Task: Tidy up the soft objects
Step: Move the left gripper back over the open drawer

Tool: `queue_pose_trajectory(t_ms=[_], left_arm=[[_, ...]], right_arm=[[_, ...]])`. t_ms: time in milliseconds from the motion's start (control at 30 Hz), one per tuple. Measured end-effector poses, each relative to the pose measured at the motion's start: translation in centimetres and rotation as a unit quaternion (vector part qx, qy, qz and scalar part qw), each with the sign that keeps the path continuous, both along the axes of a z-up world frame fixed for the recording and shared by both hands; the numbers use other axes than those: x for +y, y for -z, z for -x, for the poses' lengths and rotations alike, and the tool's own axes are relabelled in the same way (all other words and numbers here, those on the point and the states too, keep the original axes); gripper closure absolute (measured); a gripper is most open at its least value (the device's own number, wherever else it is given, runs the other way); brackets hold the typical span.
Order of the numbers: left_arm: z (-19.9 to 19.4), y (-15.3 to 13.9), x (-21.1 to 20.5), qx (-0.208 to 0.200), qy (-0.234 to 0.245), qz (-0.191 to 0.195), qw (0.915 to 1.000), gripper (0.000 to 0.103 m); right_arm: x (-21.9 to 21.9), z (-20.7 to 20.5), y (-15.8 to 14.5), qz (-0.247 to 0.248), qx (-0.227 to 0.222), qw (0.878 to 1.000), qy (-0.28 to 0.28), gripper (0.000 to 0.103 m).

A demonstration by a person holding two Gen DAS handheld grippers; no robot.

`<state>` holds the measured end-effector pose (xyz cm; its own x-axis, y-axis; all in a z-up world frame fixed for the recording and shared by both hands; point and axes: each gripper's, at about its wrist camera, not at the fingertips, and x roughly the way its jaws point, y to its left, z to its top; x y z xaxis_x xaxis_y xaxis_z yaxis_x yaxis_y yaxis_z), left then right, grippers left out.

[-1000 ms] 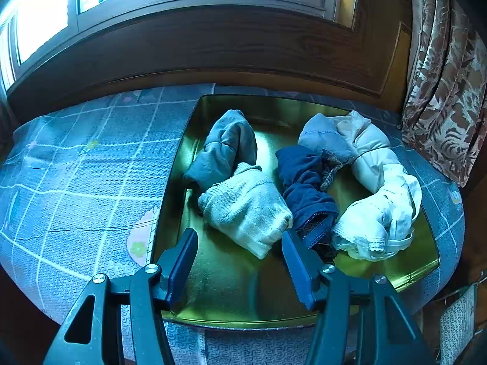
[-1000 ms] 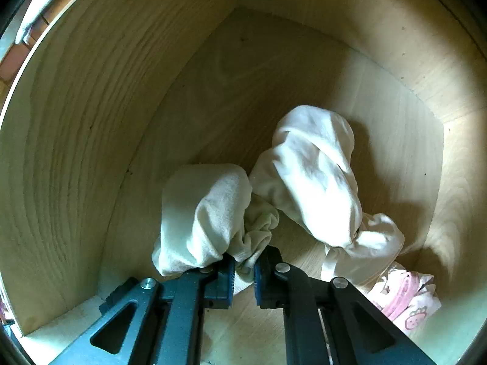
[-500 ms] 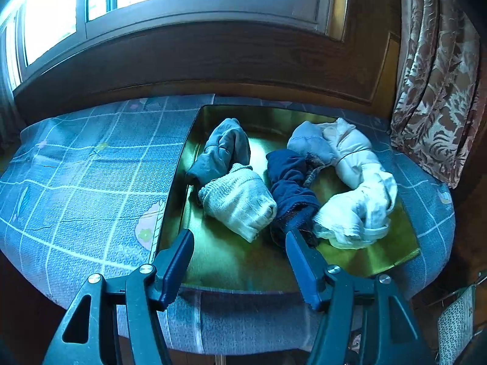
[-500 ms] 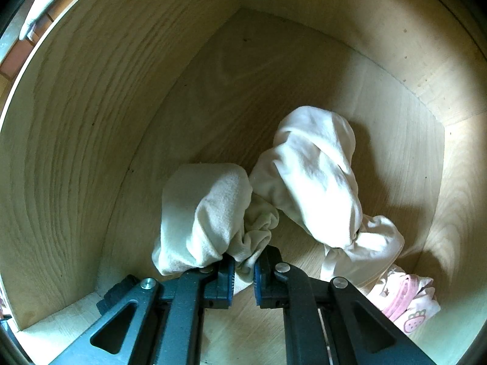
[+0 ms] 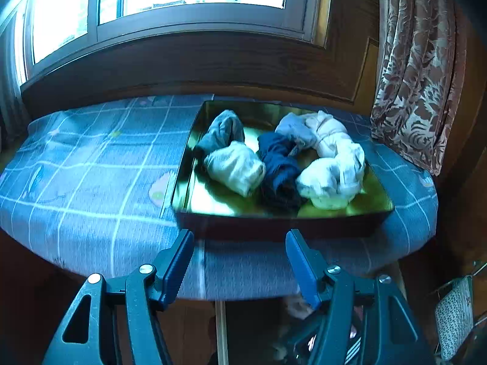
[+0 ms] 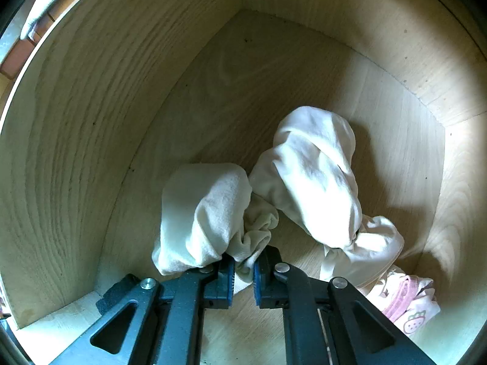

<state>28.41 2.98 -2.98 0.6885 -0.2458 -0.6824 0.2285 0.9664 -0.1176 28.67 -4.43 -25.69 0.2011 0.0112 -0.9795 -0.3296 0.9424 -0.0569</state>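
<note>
Right gripper (image 6: 243, 269) pinches cream sock (image 6: 204, 213); left gripper (image 5: 240, 258) hovers, jaws apart.

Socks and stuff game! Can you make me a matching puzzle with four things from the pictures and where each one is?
Things:
1. dark blue sock bundle
2. cream sock bundle
3. left gripper
4. pink strawberry cloth

Places:
A. pinched by the right gripper
B. in the gold tray
C. near corner of the wooden box
D. open, in front of the table

Pairs: 1-B, 2-A, 3-D, 4-C
</note>
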Motion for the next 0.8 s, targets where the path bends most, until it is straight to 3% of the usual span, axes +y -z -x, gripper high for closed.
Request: queue_pose_trajectory(t_ms=[500,800], left_arm=[[5.4,3.9,4.3,0.024,-0.031,0.037,0.9985,0.039],[10.9,6.5,4.6,0.031,-0.016,0.023,0.9991,0.039]], right_arm=[[-0.5,-0.1,-0.1,-0.007,0.000,1.000,0.005,0.096],[-1.7,-0.3,-0.2,-0.022,0.001,1.000,0.005,0.097]])
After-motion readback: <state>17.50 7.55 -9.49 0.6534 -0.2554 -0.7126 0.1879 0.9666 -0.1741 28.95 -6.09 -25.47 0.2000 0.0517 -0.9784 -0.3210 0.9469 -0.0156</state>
